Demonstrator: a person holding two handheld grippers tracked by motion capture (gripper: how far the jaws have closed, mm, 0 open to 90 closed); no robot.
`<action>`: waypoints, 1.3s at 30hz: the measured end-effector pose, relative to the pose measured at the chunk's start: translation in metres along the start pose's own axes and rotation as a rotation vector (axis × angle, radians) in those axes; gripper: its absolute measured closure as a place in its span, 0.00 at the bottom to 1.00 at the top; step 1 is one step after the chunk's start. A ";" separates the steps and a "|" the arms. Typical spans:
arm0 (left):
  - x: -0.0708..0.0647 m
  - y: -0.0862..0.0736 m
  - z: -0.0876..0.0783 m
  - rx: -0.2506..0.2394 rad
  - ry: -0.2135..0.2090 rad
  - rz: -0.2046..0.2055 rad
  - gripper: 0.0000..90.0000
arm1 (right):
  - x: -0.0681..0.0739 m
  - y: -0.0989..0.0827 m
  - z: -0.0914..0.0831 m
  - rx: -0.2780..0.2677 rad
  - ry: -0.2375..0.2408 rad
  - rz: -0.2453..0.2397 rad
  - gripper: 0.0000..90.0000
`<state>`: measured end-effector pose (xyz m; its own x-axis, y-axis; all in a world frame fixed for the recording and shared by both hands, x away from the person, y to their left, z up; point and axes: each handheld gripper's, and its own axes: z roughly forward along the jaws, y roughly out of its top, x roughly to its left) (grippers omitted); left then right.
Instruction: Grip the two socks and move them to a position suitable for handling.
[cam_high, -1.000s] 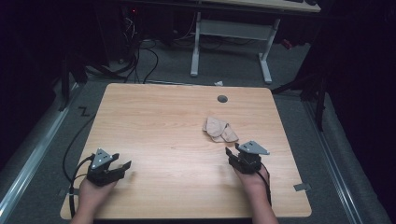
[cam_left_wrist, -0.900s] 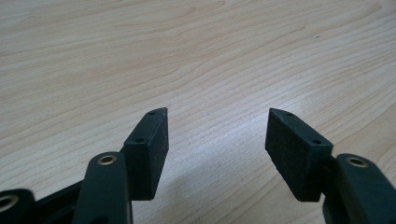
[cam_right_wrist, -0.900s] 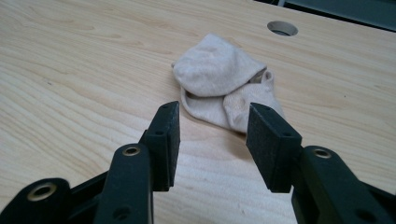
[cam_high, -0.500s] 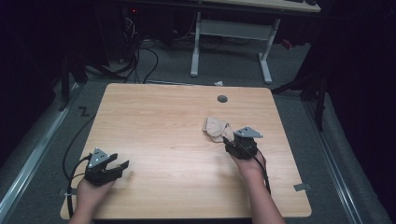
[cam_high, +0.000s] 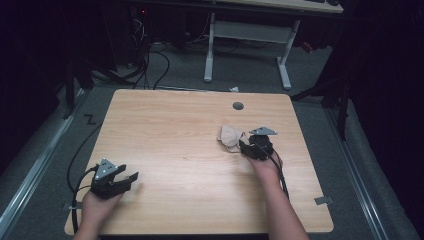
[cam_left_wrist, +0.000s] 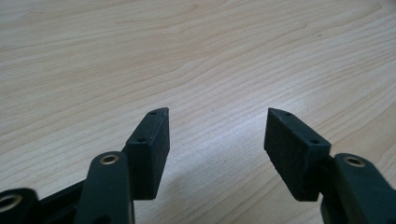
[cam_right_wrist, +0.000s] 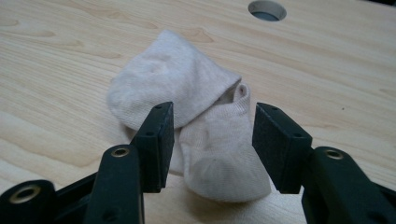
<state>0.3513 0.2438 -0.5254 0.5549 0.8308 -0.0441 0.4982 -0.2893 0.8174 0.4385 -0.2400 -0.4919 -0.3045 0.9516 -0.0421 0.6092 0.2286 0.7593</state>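
The wooden bench (cam_high: 175, 135) takes the middle of the high view, with grey floor around it and a white-legged table frame (cam_high: 245, 50) at the upper middle of the frame. A round cable hole (cam_high: 238, 106) sits in the bench near its far edge, a little right of centre.

The person's right forearm comes up from the bottom right of the high view, and the right tool (cam_high: 246, 145) lies right of the centre of the frame, pointing to the left toward the sock. Its jaws have just been opening and now stand wide and released. In the right gripper view the right tool (cam_right_wrist: 211, 140) has the near end of the sock between its jaws, but the pads do not press on it.

The left tool (cam_high: 131, 177) rests at the lower left of the high view, well apart from the sock. In the left gripper view the left tool (cam_left_wrist: 215, 135) is also released, with bare wood between the jaws.

The sock (cam_high: 230, 137) is pale beige, folded and crumpled, and it lies flat on the bench, just left of the right tool. In the right gripper view the sock (cam_right_wrist: 187, 88) fills the centre, below the cable hole (cam_right_wrist: 267, 9).
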 end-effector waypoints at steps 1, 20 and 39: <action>0.000 0.000 0.000 -0.004 -0.004 -0.003 0.46 | -0.004 -0.002 0.007 0.025 -0.001 0.009 0.53; -0.009 0.000 0.006 0.023 -0.020 0.033 0.46 | -0.009 -0.013 0.027 0.130 0.007 -0.002 0.82; -0.012 0.001 0.006 0.022 -0.027 0.042 0.46 | 0.027 -0.020 -0.013 0.015 0.113 -0.062 0.90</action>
<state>0.3495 0.2302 -0.5274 0.5931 0.8047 -0.0258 0.4888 -0.3344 0.8058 0.4082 -0.2212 -0.4996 -0.4221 0.9064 -0.0152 0.5975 0.2907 0.7474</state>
